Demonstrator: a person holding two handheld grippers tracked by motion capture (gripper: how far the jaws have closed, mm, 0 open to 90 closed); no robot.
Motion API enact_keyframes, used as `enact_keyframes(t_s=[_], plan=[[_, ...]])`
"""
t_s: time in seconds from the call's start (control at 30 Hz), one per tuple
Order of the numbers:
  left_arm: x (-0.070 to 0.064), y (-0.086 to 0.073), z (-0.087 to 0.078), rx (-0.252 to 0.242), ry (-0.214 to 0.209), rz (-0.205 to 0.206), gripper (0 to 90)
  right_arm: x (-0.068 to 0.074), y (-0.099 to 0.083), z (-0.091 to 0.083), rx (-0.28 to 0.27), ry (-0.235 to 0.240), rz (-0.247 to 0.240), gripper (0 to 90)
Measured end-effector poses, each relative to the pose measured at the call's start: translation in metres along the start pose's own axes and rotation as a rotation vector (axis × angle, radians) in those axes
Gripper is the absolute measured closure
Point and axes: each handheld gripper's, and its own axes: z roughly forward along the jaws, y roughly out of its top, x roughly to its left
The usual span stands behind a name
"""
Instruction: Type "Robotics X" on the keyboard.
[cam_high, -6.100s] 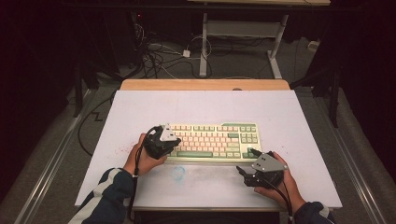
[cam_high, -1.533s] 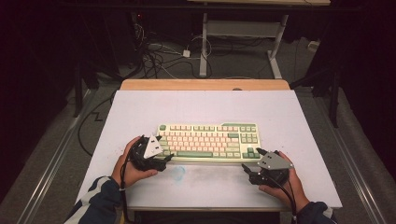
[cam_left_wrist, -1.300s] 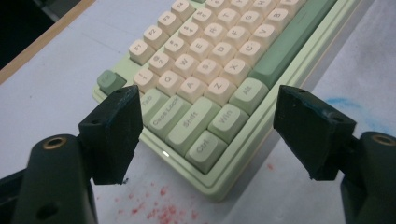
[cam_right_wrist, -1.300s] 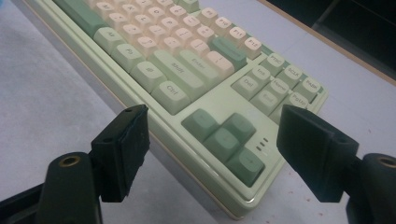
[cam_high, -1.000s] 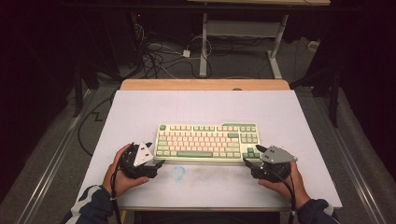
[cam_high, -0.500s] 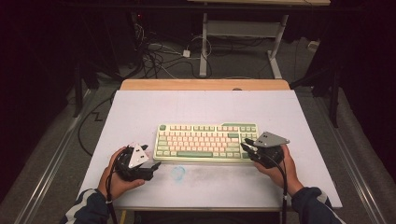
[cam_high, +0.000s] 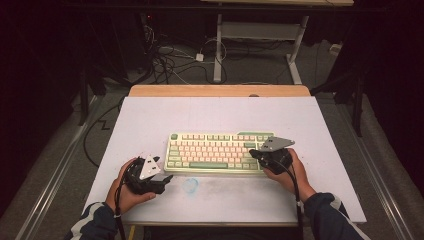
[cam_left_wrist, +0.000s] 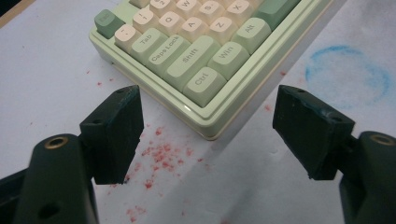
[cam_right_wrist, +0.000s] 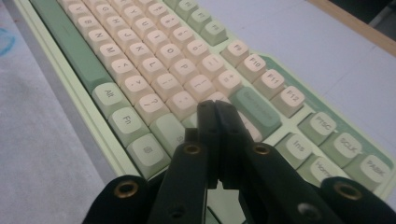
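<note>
A green and cream keyboard (cam_high: 217, 152) lies flat in the middle of the white table top (cam_high: 220, 120). My left gripper (cam_high: 162, 179) rests on the table just off the keyboard's near left corner (cam_left_wrist: 205, 126), open, with nothing between its fingers (cam_left_wrist: 116, 126). My right gripper (cam_high: 256, 155) hovers over the keyboard's right end, its jaws pressed together above the keys (cam_right_wrist: 205, 93) near the enter key. It holds nothing.
A faint blue ring (cam_high: 190, 186) and red specks (cam_left_wrist: 159, 149) mark the table in front of the keyboard. A wooden strip (cam_high: 220, 90) edges the far side. Cables and a desk frame (cam_high: 220, 45) lie on the floor beyond.
My right gripper has moved up and left from the table beside the keyboard onto its right end. My left gripper has slid down and away from the keyboard's left end.
</note>
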Motion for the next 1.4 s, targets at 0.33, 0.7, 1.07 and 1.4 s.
enact_keyframes(t_s=[0.33, 0.7, 1.07, 1.4], plan=[[0.000, 0.000, 0.000, 0.005, -0.001, 0.002, 23.3, 0.007, -0.002, 0.005, 0.027, 0.020, -0.013, 90.0], [0.000, 0.007, -0.006, 0.008, -0.048, -0.033, 57.3, 0.008, -0.007, 0.010, 0.041, 0.021, -0.016, 90.0], [-0.005, 0.015, 0.004, 0.063, -0.071, -0.027, 87.0, 0.009, -0.009, 0.010, 0.032, 0.016, -0.020, 90.0], [-0.008, 0.026, 0.019, 0.073, -0.072, -0.030, 86.8, 0.010, -0.009, 0.009, 0.034, 0.009, -0.026, 90.0]])
